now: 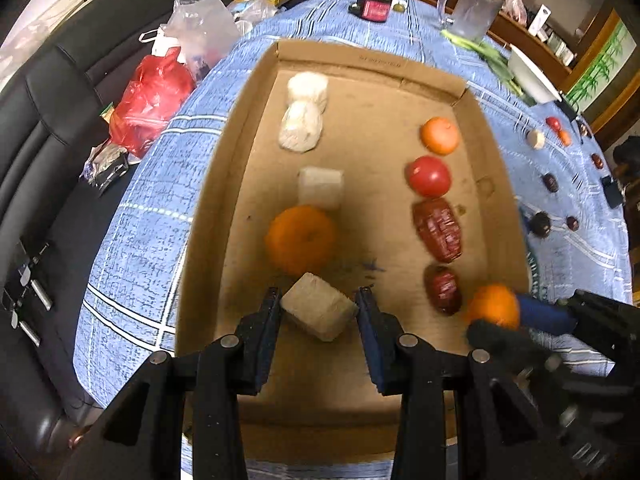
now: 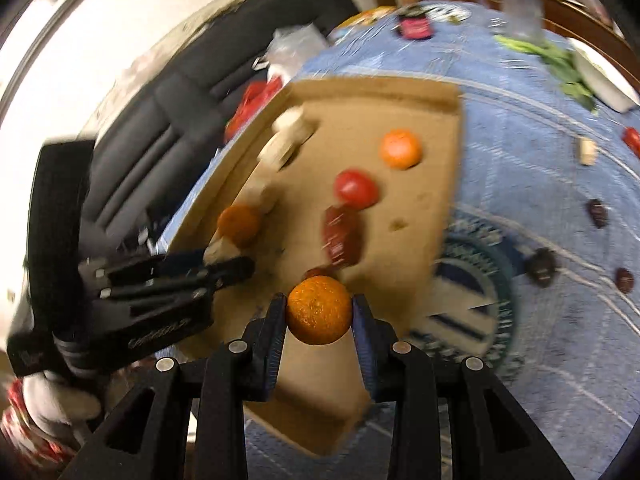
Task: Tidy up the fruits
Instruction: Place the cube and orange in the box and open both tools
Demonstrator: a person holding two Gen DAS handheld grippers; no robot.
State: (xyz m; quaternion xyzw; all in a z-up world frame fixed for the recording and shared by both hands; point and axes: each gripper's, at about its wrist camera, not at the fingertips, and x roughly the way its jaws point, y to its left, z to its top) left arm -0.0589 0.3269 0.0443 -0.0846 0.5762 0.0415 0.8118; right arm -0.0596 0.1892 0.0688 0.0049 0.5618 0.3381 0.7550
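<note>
A shallow cardboard box (image 1: 360, 60) lies on the blue checked tablecloth (image 1: 132, 220). My left gripper (image 1: 318, 306) is shut on a pale beige block (image 1: 318, 310), held over the box's near end. My right gripper (image 2: 319, 312) is shut on a small orange (image 2: 319, 310), also seen at the left wrist view's lower right as the orange (image 1: 494, 306). In the box, a left column holds white pieces (image 1: 302, 120), a white block (image 1: 320, 188) and a large orange (image 1: 300, 240). A right column holds an orange fruit (image 1: 439, 135), a red tomato (image 1: 429, 176) and two dark red dates (image 1: 438, 230).
Loose dates (image 1: 550, 182), a pale block (image 1: 535, 139) and small red fruit (image 1: 553, 123) lie on the cloth right of the box. A glass pitcher (image 1: 472, 10) and white bowl (image 1: 530, 76) stand at the back. A black sofa (image 1: 60, 120) with plastic bags (image 1: 156, 96) is at left.
</note>
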